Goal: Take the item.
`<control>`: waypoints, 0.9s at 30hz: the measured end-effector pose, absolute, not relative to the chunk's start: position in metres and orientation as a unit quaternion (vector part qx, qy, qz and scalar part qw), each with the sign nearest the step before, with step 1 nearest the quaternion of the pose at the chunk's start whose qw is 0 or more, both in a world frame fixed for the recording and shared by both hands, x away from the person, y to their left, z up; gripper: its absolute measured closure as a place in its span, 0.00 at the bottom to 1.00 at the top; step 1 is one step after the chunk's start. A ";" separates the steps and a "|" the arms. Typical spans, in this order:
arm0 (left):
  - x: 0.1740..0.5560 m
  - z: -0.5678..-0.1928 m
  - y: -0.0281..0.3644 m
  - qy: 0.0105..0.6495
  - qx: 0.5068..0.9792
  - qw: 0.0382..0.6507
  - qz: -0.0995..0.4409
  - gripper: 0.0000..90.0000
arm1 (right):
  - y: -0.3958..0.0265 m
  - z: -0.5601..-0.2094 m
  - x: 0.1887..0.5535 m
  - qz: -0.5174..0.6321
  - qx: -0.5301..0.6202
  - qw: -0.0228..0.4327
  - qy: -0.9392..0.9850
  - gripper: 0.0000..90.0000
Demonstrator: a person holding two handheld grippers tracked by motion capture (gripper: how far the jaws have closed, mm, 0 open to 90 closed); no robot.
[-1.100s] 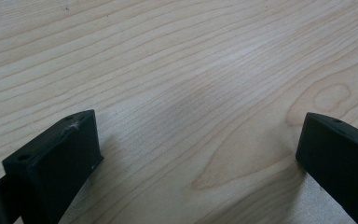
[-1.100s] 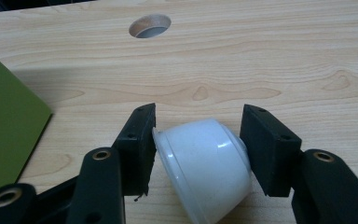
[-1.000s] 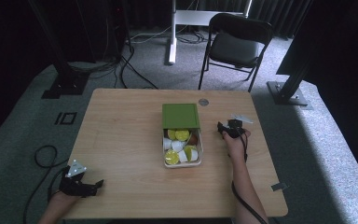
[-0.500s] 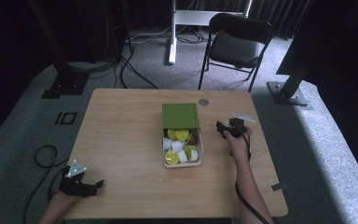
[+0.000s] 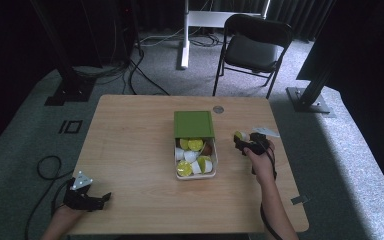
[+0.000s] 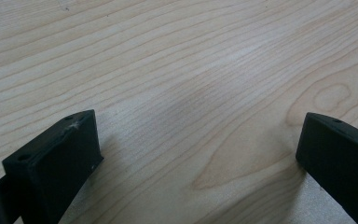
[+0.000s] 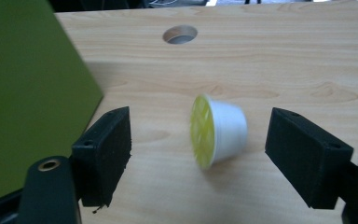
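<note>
Right claw (image 7: 198,154): spread wide, jaws just opened, nothing pinched; small cup lying between the pads, touching neither.
Cup (image 7: 216,130): white, yellow lid, tipped on its side on the bare table (image 5: 130,150), lid facing the green lid of the box; slightly blurred, perhaps rolling or settling.
Cup, from above (image 5: 240,135): just right of the box, right at the tips of the right claw (image 5: 243,145).
Change: a second ago the claw sat low and closed at this spot; now opened and lifted a little off the wood.
Meaning: cup released outside the box, so one piece looks taken out and set down; hand free for the next one.
Box (image 5: 195,172): white tray holding more yellow-lidded cups, green lid (image 5: 194,124) pushed back over its far end.
Left claw (image 6: 198,154): spread, empty, resting over bare wood at the near left corner (image 5: 96,198), same place as before.
</note>
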State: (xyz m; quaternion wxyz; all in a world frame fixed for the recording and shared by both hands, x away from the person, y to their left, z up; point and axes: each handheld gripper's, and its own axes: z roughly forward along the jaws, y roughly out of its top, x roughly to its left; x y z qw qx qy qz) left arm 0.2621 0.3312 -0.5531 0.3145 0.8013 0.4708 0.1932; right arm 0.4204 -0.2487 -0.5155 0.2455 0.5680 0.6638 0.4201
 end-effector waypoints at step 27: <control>0.262 -0.553 0.331 0.471 0.801 0.314 0.193 0.01 | -0.251 -0.535 0.355 0.434 0.491 0.204 0.727 0.19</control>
